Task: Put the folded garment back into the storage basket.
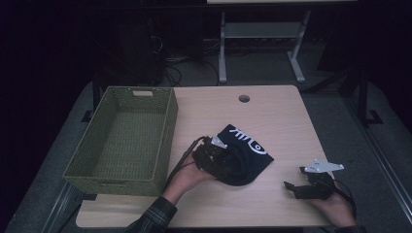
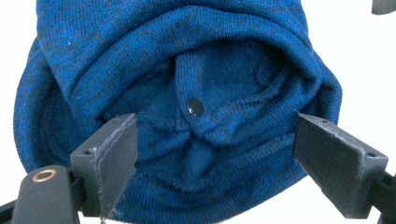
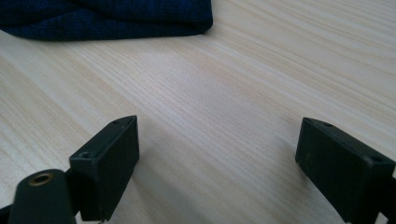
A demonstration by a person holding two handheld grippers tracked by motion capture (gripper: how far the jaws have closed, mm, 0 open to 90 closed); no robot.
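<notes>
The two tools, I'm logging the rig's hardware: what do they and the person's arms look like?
Both are black. The left tool and right tool each carry a pale grey three-cornered plate and trail a black cable. Their blocky black jaws show small screw holes. The left forearm wears a dark plaid sleeve.

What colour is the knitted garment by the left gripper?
Dark blue knitted garment, white print on top; colour clearest in left gripper view.

The knit cloth [image 2: 177, 56] is mottled dark blue with a black snap stud [image 2: 194, 107] and, in the high view, a white fish-skeleton print [image 1: 248, 140], while the basket [image 1: 167, 121] at left is woven olive green and the table [image 1: 277, 116] pale wood-grained.
</notes>
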